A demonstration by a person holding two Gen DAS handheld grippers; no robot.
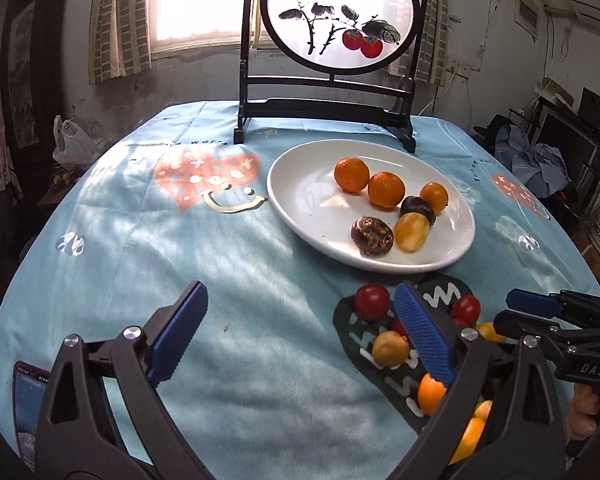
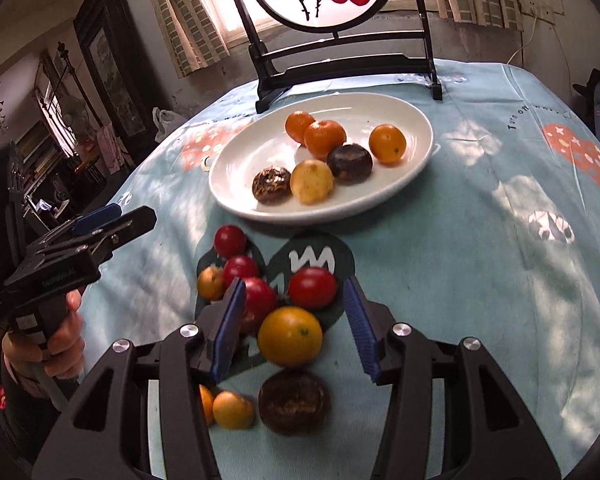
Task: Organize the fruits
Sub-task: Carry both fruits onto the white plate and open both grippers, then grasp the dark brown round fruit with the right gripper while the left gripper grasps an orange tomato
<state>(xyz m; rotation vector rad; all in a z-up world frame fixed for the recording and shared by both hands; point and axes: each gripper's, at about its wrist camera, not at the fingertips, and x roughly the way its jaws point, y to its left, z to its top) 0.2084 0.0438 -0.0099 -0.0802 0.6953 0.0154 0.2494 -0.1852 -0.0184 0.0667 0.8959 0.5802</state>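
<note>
A white plate (image 1: 300,200) (image 2: 240,168) holds two oranges (image 1: 352,175), two small yellow fruits (image 2: 311,181) and two dark brown fruits (image 2: 349,164). In front of it, on the blue tablecloth, lies a loose pile of red tomatoes (image 2: 313,287), yellow fruits and one brown fruit (image 2: 294,402). My right gripper (image 2: 296,332) stands open around an orange-yellow fruit (image 2: 290,336), and its pads do not touch the fruit. My left gripper (image 1: 300,336) is open wide over bare cloth left of the pile, with nothing between its fingers. A hand holds it in the right wrist view.
A black-framed round painted screen (image 1: 336,16) stands at the back of the table, just behind the plate. A phone (image 1: 28,400) lies at the near left edge. The round table drops off on both sides, with clutter and shelves beyond.
</note>
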